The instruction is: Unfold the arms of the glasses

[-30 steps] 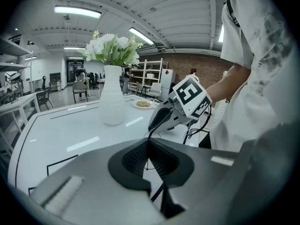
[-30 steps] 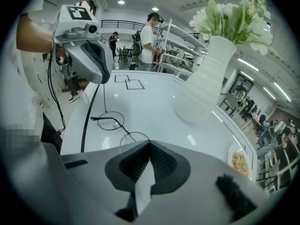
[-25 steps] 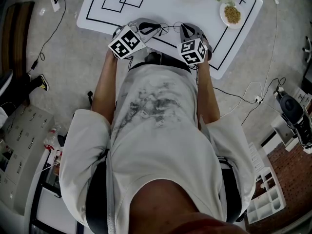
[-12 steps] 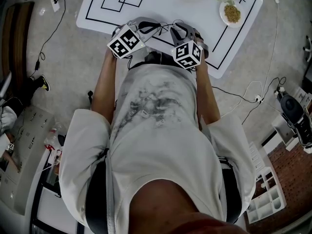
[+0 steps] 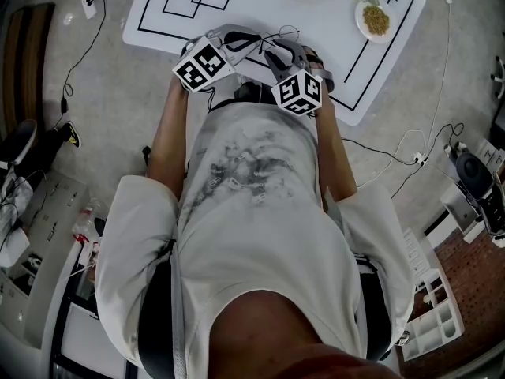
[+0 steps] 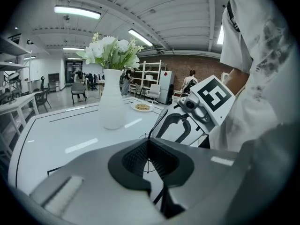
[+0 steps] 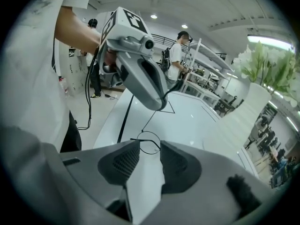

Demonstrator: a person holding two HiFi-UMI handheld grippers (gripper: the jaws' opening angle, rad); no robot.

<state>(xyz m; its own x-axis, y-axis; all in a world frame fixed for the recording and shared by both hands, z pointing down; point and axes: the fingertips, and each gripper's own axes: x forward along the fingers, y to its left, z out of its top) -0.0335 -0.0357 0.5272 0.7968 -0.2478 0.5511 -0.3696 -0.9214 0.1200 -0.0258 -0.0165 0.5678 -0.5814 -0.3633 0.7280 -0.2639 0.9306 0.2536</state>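
Note:
The thin black wire glasses (image 7: 149, 141) hang just above the white table (image 5: 260, 6), between my two grippers. In the left gripper view my left gripper (image 6: 149, 143) is shut on one thin arm (image 6: 158, 123) of the glasses, which runs up from the pads. In the right gripper view my right gripper (image 7: 150, 146) has its jaws opening, with a round lens rim just beyond the tips and nothing pressed between the pads. In the head view the left gripper (image 5: 248, 44) and the right gripper (image 5: 274, 54) stand close together at the table's near edge.
A white vase of flowers (image 6: 112, 104) stands further in on the table, also in the right gripper view as the vase (image 7: 241, 121). A small dish of food (image 5: 375, 22) sits near the right corner. Black outlines (image 5: 197, 1) are printed on the table. People stand in the background.
In the head view my right gripper has shifted left towards the left gripper and rolled, its marker cube now lower and closer in. The left gripper has kept still.

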